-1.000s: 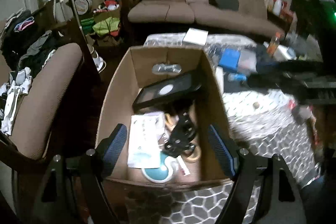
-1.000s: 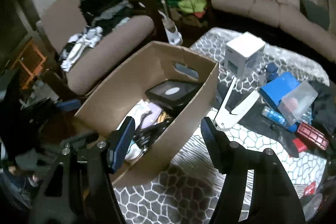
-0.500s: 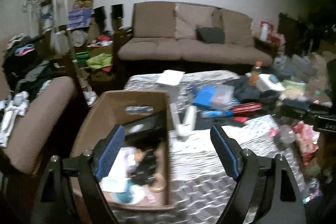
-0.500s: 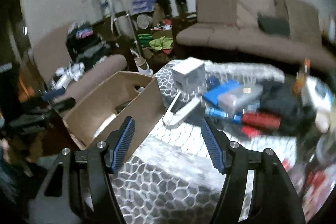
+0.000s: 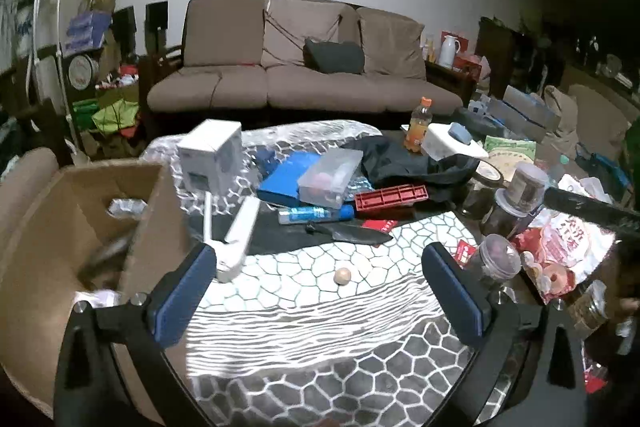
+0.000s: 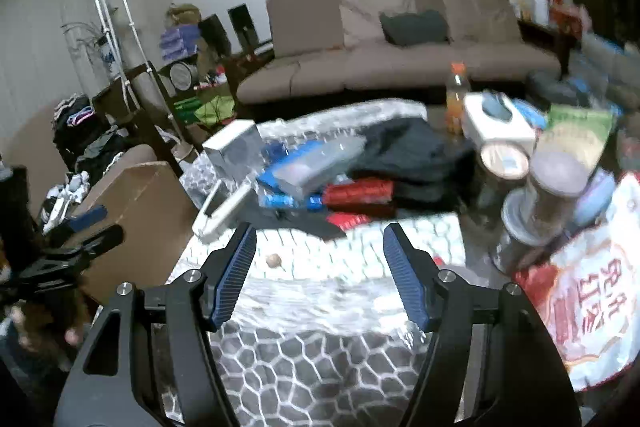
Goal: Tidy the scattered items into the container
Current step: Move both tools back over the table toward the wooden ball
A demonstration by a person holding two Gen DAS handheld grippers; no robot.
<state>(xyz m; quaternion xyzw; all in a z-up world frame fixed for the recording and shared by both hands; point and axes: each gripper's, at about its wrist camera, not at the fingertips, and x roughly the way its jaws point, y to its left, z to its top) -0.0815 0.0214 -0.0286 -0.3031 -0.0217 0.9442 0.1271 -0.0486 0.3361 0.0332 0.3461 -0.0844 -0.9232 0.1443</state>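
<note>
My left hand-held gripper (image 5: 320, 287) hangs over the patterned cloth of the bench (image 5: 320, 367), its jaws opening wide with nothing between them; my right hand-held gripper (image 6: 320, 267) is spread part way over the same cloth, also with nothing between its blue pads (image 6: 236, 275). The cardboard box (image 5: 80, 219) sits at the left edge of the bench in my left view, with items inside that are too blurred to name; in my right view it lies at the left too, with the left hand-held gripper just in front of it. A small wooden ball (image 5: 343, 275) lies on the cloth between the left fingers as I see it, apart from them; a white folding tool (image 5: 236, 239) lies beside the box, below a white carton (image 5: 210, 157). Further back I see a blue folder (image 5: 286, 179) under a clear plastic case (image 5: 330, 177), a blue tube (image 5: 316, 214), a red tray (image 5: 390, 195), a dark knife-shaped thing (image 5: 348, 233) and an orange drink bottle (image 5: 418, 125); lidded jars (image 5: 496, 259) stand at the right.
</note>
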